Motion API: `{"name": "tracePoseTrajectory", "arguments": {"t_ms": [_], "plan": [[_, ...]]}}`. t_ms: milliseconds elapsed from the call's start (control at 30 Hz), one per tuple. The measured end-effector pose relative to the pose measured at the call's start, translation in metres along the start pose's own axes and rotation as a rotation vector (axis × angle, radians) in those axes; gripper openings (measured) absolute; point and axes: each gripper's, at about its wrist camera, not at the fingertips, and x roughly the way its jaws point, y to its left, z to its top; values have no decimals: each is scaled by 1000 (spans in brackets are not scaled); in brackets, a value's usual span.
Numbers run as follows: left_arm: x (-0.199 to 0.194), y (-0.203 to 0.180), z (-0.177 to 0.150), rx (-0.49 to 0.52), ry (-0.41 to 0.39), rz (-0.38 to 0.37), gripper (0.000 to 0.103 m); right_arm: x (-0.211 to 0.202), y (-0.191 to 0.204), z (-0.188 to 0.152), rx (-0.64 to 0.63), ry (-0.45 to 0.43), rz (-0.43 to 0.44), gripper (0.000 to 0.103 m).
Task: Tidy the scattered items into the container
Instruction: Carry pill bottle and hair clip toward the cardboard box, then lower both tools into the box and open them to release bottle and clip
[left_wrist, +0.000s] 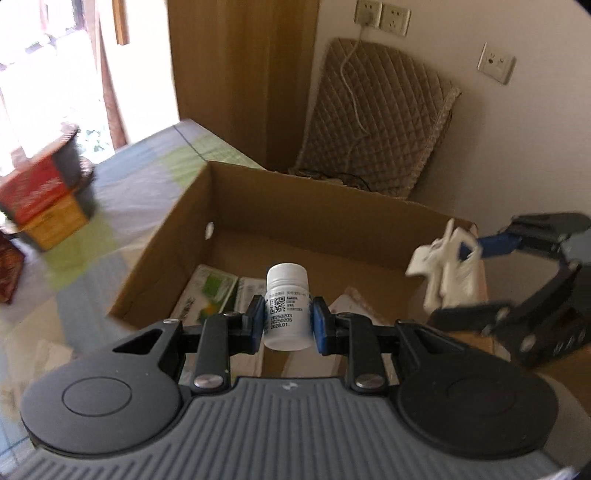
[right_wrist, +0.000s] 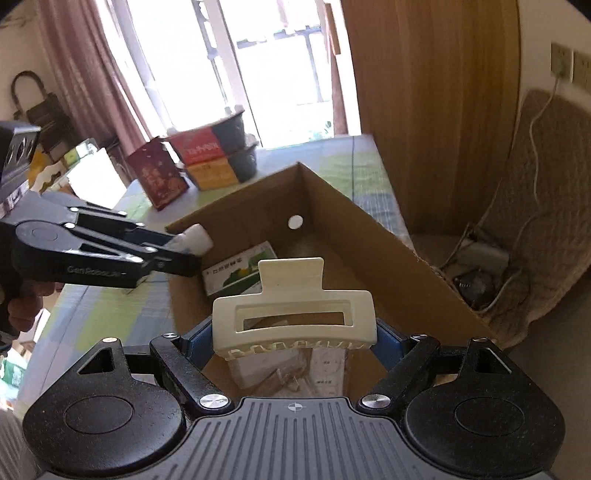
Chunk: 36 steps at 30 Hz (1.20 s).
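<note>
Our left gripper pinches the white bottle upright above the cardboard box. Our right gripper clamps the hair claw crosswise over the box's near edge, so both need only release downward.

Right gripper at lower centre, blue pads clamped on a cream hair claw clip held above the open cardboard box. Inside the box, a green-and-white packet and pale paper packs. At left, left gripper reaching over the box rim, gripping a white bottle. Upper left, red cartons and dark bowls on the checked tablecloth.
</note>
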Motion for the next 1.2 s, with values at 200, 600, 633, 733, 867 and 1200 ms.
{"name": "tracePoseTrajectory", "arguments": {"t_ms": [200,600,633,733,867,1200], "plan": [[51,-8,21,46,102,-38,22,40,-22,7,-107,145,-25,87],[113,-27,27,143,229,-20,22,73,-17,-1,-239,339,-89,87],[116,-29,27,148,232,-22,22,72,-16,-2,-239,336,-107,87],[121,-32,24,155,237,-29,22,72,-13,-4,-254,302,-165,87],[126,-36,21,192,223,-3,23,69,-5,-13,-295,249,-267,87],[130,-45,21,248,171,56,48,58,-1,-17,-309,221,-307,88]]}}
